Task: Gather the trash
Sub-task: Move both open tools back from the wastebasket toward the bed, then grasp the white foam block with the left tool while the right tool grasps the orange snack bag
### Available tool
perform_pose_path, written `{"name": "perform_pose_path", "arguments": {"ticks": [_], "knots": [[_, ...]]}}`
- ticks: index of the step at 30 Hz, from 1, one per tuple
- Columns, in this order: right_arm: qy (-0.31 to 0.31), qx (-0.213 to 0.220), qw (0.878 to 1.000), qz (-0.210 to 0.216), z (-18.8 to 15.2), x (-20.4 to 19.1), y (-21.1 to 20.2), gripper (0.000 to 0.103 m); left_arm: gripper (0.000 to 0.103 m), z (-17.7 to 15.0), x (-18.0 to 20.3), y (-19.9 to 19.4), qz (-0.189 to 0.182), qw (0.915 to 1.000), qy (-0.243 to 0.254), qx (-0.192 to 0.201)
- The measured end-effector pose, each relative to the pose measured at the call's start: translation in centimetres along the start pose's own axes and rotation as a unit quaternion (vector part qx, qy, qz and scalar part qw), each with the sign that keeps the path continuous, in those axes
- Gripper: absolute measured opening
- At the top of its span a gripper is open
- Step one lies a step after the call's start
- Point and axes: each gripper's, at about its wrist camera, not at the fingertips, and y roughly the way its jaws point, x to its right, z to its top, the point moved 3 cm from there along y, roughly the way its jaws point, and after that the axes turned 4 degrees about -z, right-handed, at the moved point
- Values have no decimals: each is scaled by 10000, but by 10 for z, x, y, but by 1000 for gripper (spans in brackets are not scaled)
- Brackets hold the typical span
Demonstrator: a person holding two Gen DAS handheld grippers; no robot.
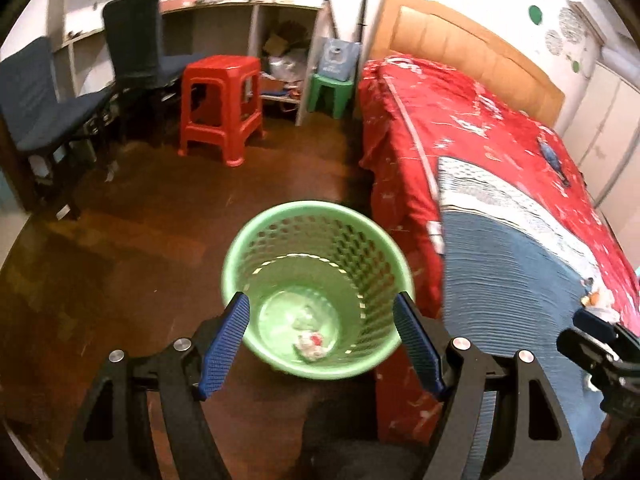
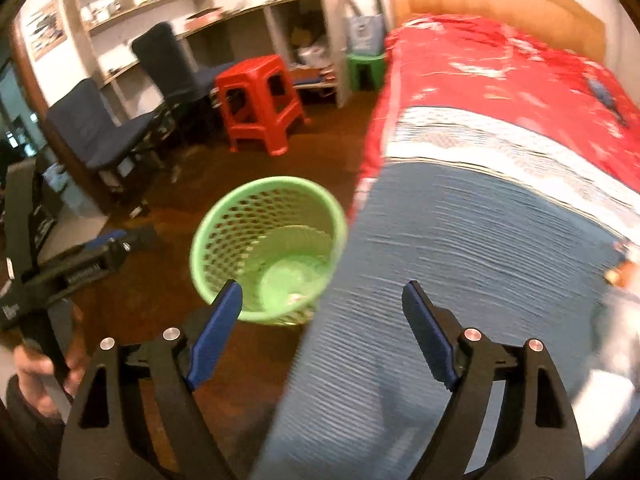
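Observation:
A green perforated basket (image 1: 280,216) stands on the brown floor beside the bed. A crumpled white and red wad of trash (image 1: 310,346) lies at its bottom. My left gripper (image 1: 320,304) hovers above the basket's mouth, open, with nothing between its blue pads. In the right wrist view the basket (image 2: 240,220) is left of centre. My right gripper (image 2: 322,290) is open and empty over the bed's edge. More small trash (image 1: 596,300) lies on the blue blanket, blurred at the right edge (image 2: 624,272). Each view shows the other gripper: the right one (image 1: 580,330), the left one (image 2: 120,240).
The bed with its red cover (image 1: 460,120) and blue striped blanket (image 2: 460,240) fills the right side. A red stool (image 1: 220,104), a green stool (image 1: 332,90), two dark chairs (image 1: 40,112) and shelving stand at the back. A hand (image 2: 40,372) grips the left tool.

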Motion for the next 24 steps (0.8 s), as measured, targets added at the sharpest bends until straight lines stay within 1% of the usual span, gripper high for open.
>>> {"name": "perform_pose_path", "arguments": {"ticks": [2,3,4,8,11,12,14,19,21,24], "knots": [[124,74,9997,-176,-12,20,-15,83,73,0,18,-2,-128,9999,106,-9],[159,98,9995,-253,-15,27,-20,84,75,0,26,-2,-182,9997,163,-19],[203,133,9991,-352,-20,37,-27,84,81,-1,39,-4,-236,9994,245,-9],[497,245,9962,-677,-37,81,-54,84,81,-3,75,-5,-413,9978,520,-19],[761,342,9918,-973,-47,118,-74,84,81,-7,101,-5,-578,9960,681,-75],[889,388,9893,-1092,-50,136,-83,84,81,-8,110,-5,-625,9952,745,-96],[1116,452,9852,-1222,-56,162,-95,84,82,-13,128,-5,-743,9934,857,-154],[1694,527,9744,-1378,-66,224,-118,86,85,-25,170,-3,-1006,9882,1111,-312],[1976,481,9685,-1437,-72,254,-121,86,87,-30,191,-1,-1101,9851,1273,-367],[2316,421,9617,-1407,-82,285,-122,86,87,-38,217,1,-1291,9799,1445,-470]]}}
